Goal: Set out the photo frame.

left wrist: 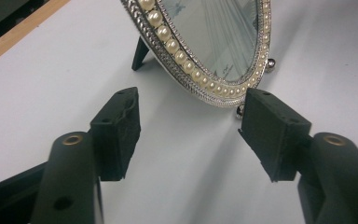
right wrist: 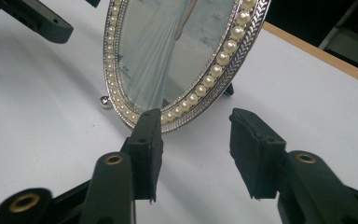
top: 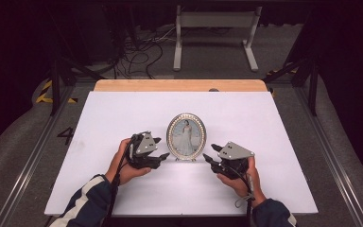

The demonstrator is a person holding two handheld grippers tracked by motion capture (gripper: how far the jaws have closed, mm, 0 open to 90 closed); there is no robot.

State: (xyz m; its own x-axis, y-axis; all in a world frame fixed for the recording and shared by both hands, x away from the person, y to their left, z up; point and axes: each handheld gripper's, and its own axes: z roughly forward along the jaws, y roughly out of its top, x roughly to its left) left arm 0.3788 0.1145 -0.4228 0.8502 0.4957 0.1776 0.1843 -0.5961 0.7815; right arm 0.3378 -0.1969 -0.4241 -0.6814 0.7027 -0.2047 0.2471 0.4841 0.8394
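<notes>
The oval picture frame (top: 185,136) stands upright mid-desk (top: 123,113), well clear of every edge. The left hand-held gripper (top: 159,147) and right hand-held gripper (top: 210,154) flank it, both spread, pinching nothing.

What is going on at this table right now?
A person holds a gripper in each hand on either side of an oval pearl-rimmed picture frame that stands upright on the white table, propped on its rear leg. The left gripper and the right gripper both point at the frame's lower edge. Both pairs of jaws stand open with nothing between them, close to the rim but not gripping it, so the frame stands on its own.
</notes>
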